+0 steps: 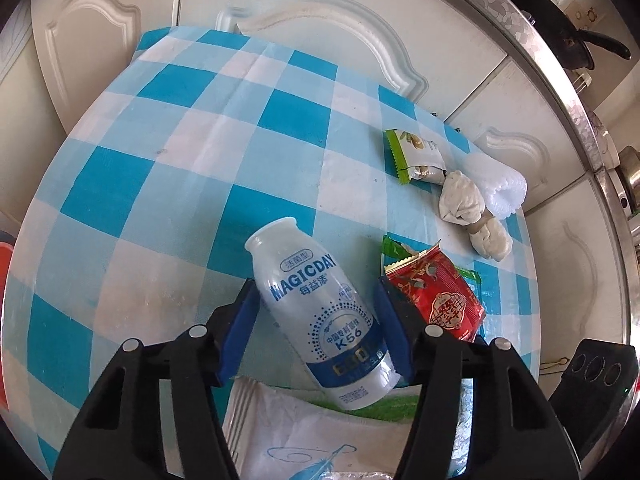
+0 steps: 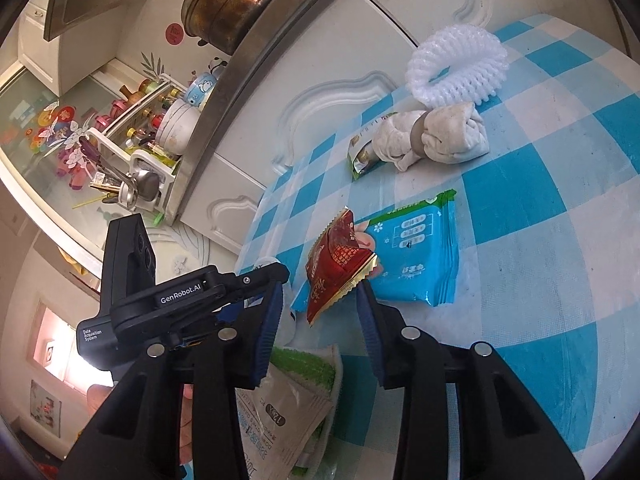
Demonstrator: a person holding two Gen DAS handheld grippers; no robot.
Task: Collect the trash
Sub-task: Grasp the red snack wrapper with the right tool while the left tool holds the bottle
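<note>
My left gripper (image 1: 316,300) has its blue pads on both sides of a white MAGICDAY bottle (image 1: 320,312) and is shut on it, just above the blue-checked table (image 1: 168,152). A red snack wrapper (image 1: 440,296) lies right of it. My right gripper (image 2: 320,292) is open, with the red wrapper (image 2: 340,260) between its fingertips and touching the right pad. The wrapper rests on a blue wipes pack (image 2: 412,252). A green-edged wrapper (image 1: 416,156), crumpled tissue wads (image 1: 460,200) and white foam netting (image 1: 500,188) lie further off.
A white and green pouch (image 2: 288,400) lies under both grippers. White cabinet doors (image 1: 320,20) stand behind the table. A metal counter edge (image 2: 240,72) with a pot (image 2: 232,4) and dish rack (image 2: 152,152) runs to the left of the right gripper.
</note>
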